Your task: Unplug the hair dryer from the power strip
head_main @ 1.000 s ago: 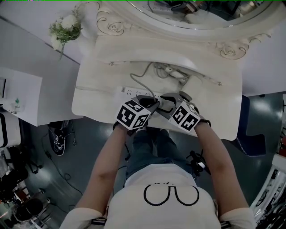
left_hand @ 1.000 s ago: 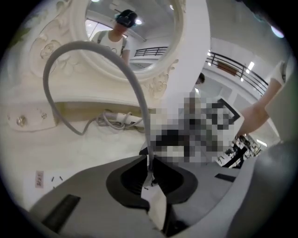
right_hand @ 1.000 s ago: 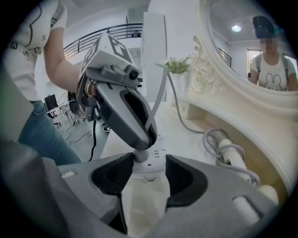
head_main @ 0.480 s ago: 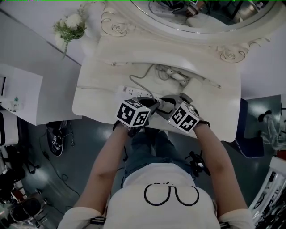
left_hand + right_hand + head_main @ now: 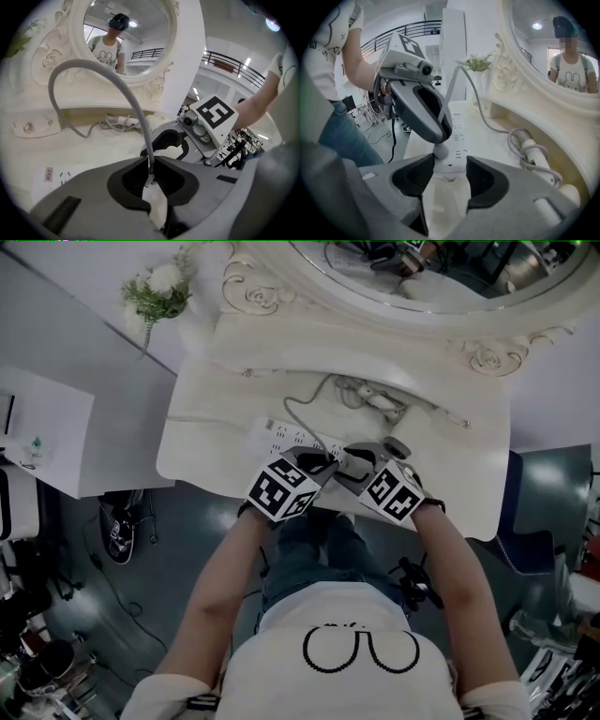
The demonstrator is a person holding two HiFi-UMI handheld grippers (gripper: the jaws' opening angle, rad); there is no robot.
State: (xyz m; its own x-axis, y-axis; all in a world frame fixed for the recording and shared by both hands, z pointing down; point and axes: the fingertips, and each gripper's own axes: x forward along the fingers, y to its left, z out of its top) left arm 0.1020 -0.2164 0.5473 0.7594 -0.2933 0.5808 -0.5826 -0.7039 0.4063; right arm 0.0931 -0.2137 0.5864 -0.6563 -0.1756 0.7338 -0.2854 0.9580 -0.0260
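Observation:
The white power strip lies on the vanity top; its near end fills the gap between the wide jaws of my right gripper, whose pads press its sides. My left gripper is shut on the hair dryer's grey plug, whose base still meets the strip's top. The grey cable rises from between the left jaws and arcs back to the white hair dryer lying under the mirror. In the head view both grippers meet tip to tip at the table's front, left gripper, right gripper.
A carved oval mirror backs the vanity. A flower bunch stands at the back left. A white side cabinet is to the left. The table's front edge runs just under the grippers, with the person's legs below.
Both grippers keep their places and their grips. Only the head view has slid a little.

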